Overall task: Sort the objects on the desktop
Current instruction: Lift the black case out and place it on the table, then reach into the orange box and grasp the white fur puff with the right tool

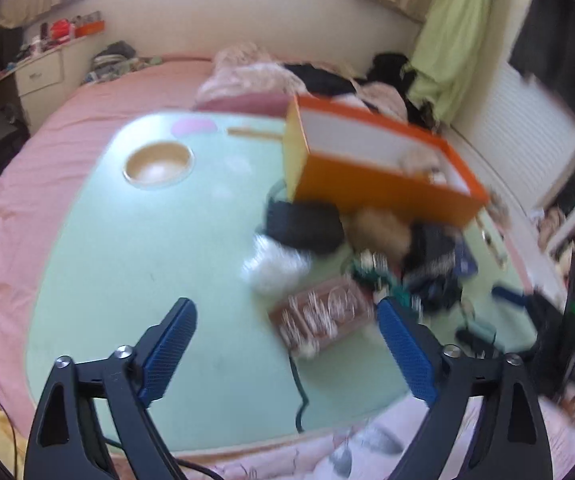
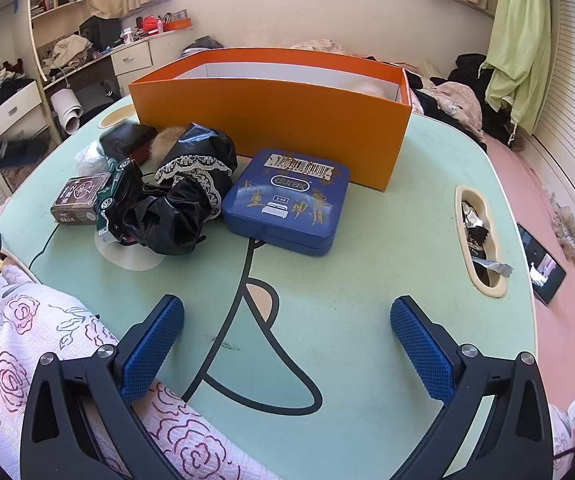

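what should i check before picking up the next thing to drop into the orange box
1. Right gripper open and holding nothing: ok.
2. Left gripper open and holding nothing: ok.
3. Orange box open at the top, upright on the green table: ok.
4. Blue tin lies flat, unobstructed on its near side: ok.
5. Green toy car free of the black lace-trimmed cloth: not ok, they touch.
6. Left wrist view sharp enough to aim: not ok, blurred.
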Available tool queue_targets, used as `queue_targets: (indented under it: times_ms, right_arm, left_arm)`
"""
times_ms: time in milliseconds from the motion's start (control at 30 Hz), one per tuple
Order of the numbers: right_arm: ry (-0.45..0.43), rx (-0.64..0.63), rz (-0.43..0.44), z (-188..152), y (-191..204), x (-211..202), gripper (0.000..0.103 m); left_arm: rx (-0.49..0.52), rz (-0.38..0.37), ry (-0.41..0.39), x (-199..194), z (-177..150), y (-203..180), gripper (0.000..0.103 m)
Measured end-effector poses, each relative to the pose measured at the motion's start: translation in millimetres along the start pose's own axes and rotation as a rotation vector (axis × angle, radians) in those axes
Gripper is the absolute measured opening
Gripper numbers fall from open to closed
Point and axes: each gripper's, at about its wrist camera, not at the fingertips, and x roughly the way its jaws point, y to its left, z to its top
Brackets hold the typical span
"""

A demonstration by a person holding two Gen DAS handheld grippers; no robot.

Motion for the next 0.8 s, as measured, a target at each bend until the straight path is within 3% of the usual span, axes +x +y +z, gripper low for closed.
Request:
queue_targets:
  times_ms: [100, 133, 167, 233, 700, 767, 800]
  right_arm:
    - [0.000, 0.001, -0.001, 0, 1, 1, 0.103]
    - [0.001, 0.001, -0.001, 0, 1, 1, 0.103]
    - [0.000, 0.001, -0.001, 0, 1, 1, 0.103]
    - [0.001, -0.003, -0.005, 0, 3, 2, 0.103]
    - [-0.001, 0.005, -0.013, 0, 5, 8, 0.103]
    - [-0.009, 0.023, -0.026, 0, 2, 7, 0.089]
    - [-0.016, 0.030, -0.029, 1, 2, 5, 0.072]
  left_arm:
    - [0.051, 0.034, 0.093, 23, -9, -11, 0.097]
    - [0.078, 0.081, 0.131, 34, -12, -16, 0.103]
    - [0.129, 0.157, 0.136, 40, -15, -24, 0.102]
    - [0.171, 0.156, 0.131, 43, -16, -30, 0.103]
    - [0.174, 0.145, 0.126, 42, -16, -28, 0.103]
    - [0.175, 0.145, 0.124, 42, -16, -28, 0.103]
    - [0.176, 0.144, 0.122, 42, -17, -28, 0.103]
